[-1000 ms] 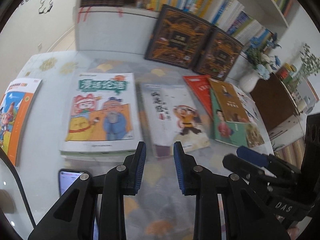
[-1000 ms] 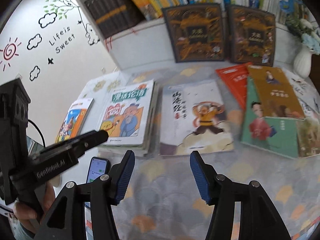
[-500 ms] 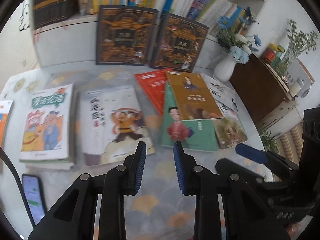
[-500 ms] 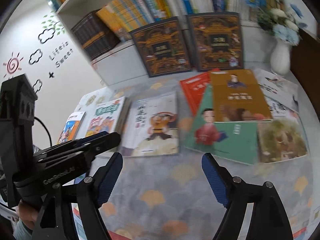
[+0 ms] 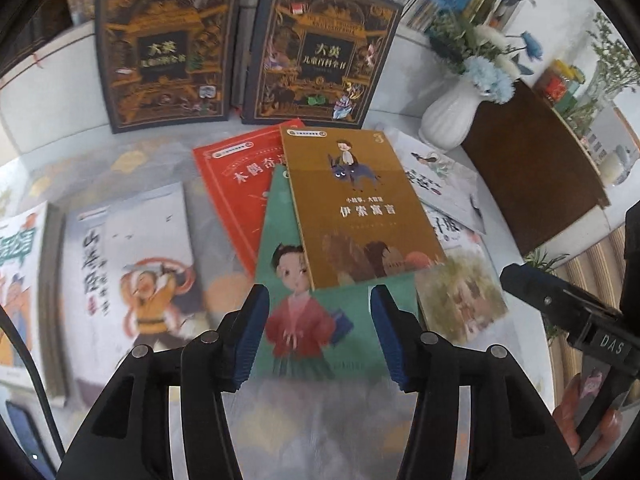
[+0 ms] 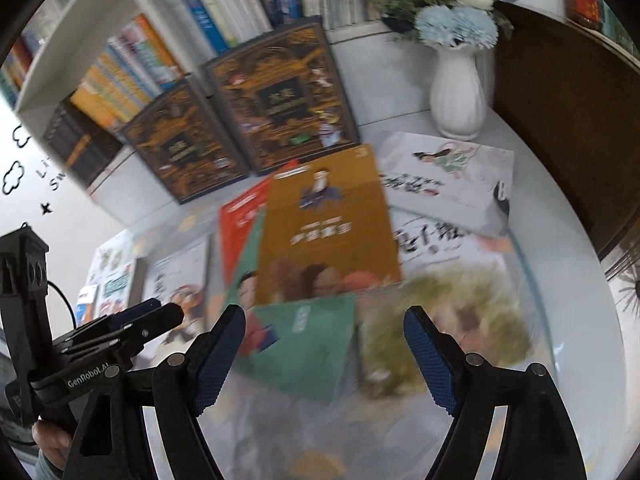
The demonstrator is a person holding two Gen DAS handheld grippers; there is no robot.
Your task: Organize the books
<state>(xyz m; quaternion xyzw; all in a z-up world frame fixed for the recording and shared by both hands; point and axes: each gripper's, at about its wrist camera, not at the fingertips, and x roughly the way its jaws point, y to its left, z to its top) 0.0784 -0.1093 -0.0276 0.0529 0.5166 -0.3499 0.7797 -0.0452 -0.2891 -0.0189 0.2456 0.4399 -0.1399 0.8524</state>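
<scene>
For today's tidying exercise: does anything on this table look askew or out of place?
Yes. The brown book lies crooked on the green book and red book, a fanned heap with corners jutting out, unlike the two dark books standing upright behind.

The left gripper (image 5: 316, 332) is black plastic, its two fingers built from flat angular arms with triangular cut-outs and round silver screw heads at the joints. Each fingertip carries a blue pad (image 5: 250, 338) with a fine ribbed texture. The right gripper (image 6: 324, 356) has the same build — black arms, silver screws, blue knurled pads (image 6: 430, 360). Seen from the left camera, the right unit's side bears white letters "DAS". From the right camera, the left unit shows "GenRobot.AI" in white, a boxy black camera housing on top, and a thin black cable looping off it. A greyish sleeve edge shows at the hand (image 6: 50, 440) — blurred.
</scene>
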